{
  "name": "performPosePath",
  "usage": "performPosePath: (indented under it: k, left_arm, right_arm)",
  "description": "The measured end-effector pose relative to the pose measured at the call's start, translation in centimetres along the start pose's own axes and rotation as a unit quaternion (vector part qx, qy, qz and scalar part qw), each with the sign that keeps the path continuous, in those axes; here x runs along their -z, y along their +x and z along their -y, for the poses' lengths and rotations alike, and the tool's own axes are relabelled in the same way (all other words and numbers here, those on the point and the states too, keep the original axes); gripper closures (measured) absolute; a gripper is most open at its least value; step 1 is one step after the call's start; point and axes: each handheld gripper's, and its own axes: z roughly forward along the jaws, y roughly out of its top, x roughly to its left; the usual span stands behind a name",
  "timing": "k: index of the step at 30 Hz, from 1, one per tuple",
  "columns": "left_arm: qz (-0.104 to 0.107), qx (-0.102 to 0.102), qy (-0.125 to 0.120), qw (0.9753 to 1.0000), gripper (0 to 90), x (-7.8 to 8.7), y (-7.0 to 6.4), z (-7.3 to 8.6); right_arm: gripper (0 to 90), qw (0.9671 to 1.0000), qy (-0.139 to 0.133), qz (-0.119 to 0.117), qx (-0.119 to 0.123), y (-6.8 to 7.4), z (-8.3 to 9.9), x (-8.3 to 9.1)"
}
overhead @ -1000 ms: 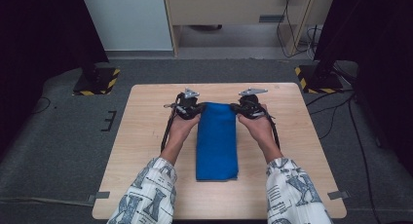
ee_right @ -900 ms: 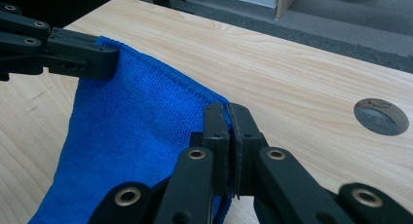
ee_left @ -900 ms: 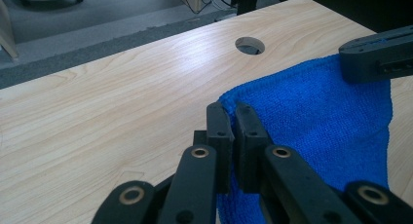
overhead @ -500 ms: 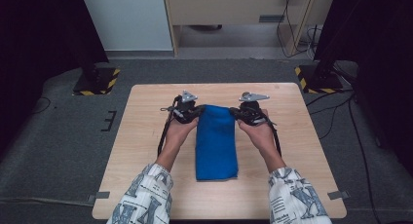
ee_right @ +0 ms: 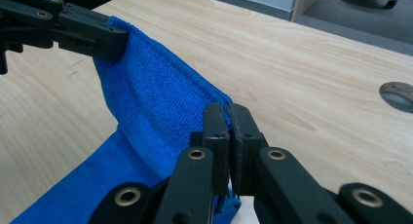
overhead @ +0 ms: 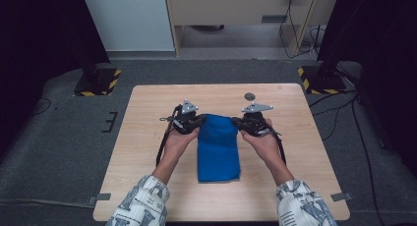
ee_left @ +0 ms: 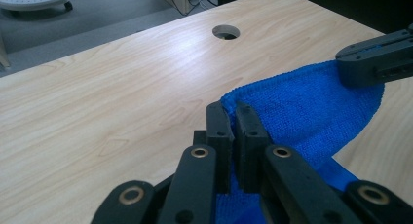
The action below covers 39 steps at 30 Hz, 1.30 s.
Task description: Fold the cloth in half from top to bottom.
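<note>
While raised: far edge of blue cloth (overhead: 218, 146) off bench (overhead: 147, 118), higher than before.
Hidden: cloth corners inside jaws.
Left gripper (ee_left: 233, 118): clenched on corner.
Right gripper (ee_right: 228, 118): clenched on corner.

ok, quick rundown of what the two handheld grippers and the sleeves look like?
Both the left gripper and the right gripper are black, each topped by a grey three-cornered plate. The jaws are flat black bars on linkage arms with brass-coloured pivot rings. A black cable trails back from each along the forearm. The sleeves are white with a dark blue-grey printed pattern.
</note>
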Motion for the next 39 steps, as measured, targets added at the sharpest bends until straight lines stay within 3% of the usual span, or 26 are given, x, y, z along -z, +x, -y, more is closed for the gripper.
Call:
performPosePath:
  k: [10,23,39]
  left_arm:
    - [0.014,0.014,-0.006,0.9998,85.9,1.2,-1.4,1.8]
    - [0.024,0.021,-0.006,0.9995,85.4,2.2,-2.1,3.7]
    - [0.035,0.024,0.002,0.9991,84.4,2.2,-2.7,4.3]
  right_arm:
    - [87.3,0.9999,0.002,-0.012,0.004,1.0,1.7,1.3]
    - [87.4,0.9995,0.002,-0.03,0.011,1.9,2.8,1.8]
    - [87.4,0.9991,0.007,-0.04,0.012,1.7,3.9,2.3]
